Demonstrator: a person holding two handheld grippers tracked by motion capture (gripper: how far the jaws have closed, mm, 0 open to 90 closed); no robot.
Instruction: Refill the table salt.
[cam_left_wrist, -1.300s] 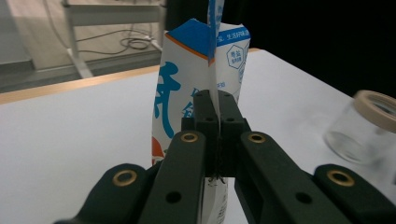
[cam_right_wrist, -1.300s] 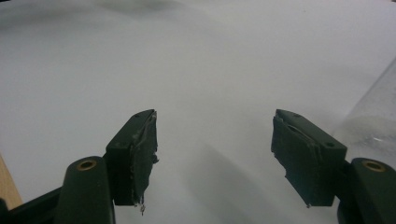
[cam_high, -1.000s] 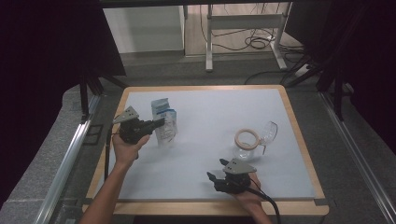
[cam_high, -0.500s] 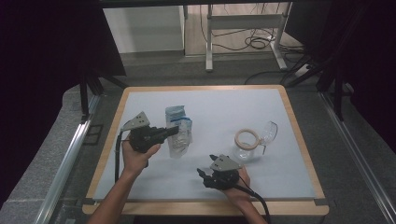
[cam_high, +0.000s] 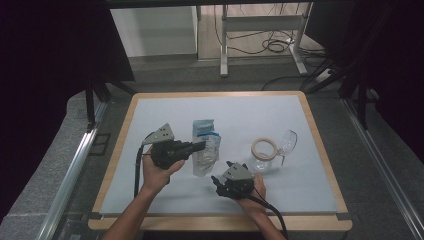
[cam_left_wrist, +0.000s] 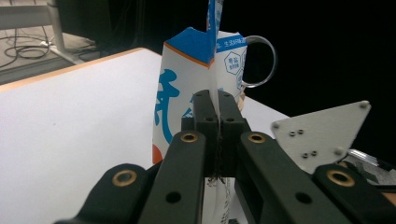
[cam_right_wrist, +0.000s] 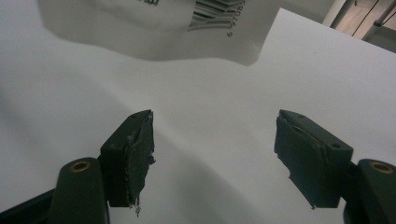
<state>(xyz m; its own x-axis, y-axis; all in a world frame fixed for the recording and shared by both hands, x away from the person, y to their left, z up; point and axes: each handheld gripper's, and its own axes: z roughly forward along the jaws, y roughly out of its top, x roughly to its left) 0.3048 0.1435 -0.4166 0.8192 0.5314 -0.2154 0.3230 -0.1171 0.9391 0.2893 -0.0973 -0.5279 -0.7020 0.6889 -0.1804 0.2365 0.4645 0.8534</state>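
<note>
Right gripper (cam_right_wrist: 215, 154) fingers spread apart, white table (cam_right_wrist: 210, 93), barcoded pouch (cam_right_wrist: 154, 28) ahead

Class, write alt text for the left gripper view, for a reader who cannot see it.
The left claw, jaws shut, pinches the thin top seam of a blue-and-white carton standing on a white table. A clear glass rim shows behind the carton against a dark background, and a grey three-cornered plate sits at right.

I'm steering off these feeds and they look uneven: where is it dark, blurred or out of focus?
High view: the white table is evenly lit, its surroundings nearly black, and the glass jar is faint. Left gripper view: the left gripper pinching the bag is sharp against a black background. Right gripper view: the right gripper is crisp, while the bag's barcode is soft and the table is shadowed at left.
</note>
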